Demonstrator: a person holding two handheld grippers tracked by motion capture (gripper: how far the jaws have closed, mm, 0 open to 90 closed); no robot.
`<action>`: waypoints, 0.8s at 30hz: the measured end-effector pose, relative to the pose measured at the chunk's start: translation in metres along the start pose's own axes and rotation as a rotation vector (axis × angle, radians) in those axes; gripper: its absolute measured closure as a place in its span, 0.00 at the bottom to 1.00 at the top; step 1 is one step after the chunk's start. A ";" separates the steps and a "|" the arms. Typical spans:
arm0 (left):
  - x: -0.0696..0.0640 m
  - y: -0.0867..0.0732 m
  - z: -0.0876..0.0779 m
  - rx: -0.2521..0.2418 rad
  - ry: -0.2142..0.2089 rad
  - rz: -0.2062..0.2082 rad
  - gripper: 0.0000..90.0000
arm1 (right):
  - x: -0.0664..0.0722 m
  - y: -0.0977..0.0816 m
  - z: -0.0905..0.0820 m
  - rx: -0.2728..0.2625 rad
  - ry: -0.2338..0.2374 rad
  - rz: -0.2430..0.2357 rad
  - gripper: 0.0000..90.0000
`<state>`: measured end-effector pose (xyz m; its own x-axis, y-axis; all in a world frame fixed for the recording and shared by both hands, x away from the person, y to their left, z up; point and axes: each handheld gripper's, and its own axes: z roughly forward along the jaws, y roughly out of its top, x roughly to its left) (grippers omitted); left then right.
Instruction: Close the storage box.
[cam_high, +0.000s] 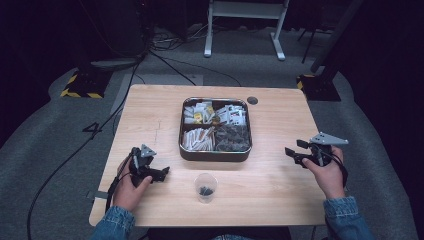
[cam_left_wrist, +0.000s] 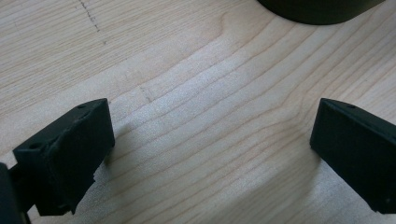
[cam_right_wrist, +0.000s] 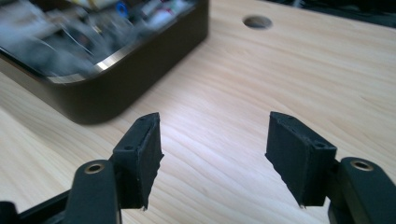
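A dark metal tin (cam_high: 215, 154) with four compartments of sachets and packets stands in the middle of the wooden table (cam_high: 280, 185). In front of it sits a clear plastic cup (cam_high: 205, 187) with something dark at its bottom. My left gripper (cam_high: 162, 172) rests low on the table left of the cup, open, with bare wood between its jaws (cam_left_wrist: 212, 140). My right gripper (cam_high: 292, 150) hovers right of the tin, open and empty, pointing toward the tin's corner (cam_right_wrist: 116, 79).
A round cable hole (cam_high: 252, 100) lies in the table behind the tin's right corner, also the hole (cam_right_wrist: 258, 21) in the right gripper view. Cables, a white desk frame (cam_high: 245, 20) and hazard-striped bases (cam_high: 82, 87) stand on the floor beyond the table.
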<state>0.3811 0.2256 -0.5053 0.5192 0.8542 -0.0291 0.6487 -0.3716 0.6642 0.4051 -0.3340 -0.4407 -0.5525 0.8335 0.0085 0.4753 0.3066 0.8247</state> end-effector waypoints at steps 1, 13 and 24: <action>0.000 0.000 0.000 0.000 0.000 0.000 0.00 | -0.002 -0.004 0.001 0.008 0.003 0.007 0.40; 0.000 0.000 0.000 0.002 -0.002 0.005 0.00 | -0.008 -0.042 0.023 0.100 0.031 0.055 0.38; 0.001 0.000 0.000 0.001 -0.002 0.004 0.00 | 0.000 -0.050 0.033 0.153 0.013 -0.015 0.24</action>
<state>0.3819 0.2258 -0.5054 0.5224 0.8523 -0.0279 0.6471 -0.3749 0.6639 0.4044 -0.3339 -0.5005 -0.5683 0.8228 0.0049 0.5653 0.3862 0.7289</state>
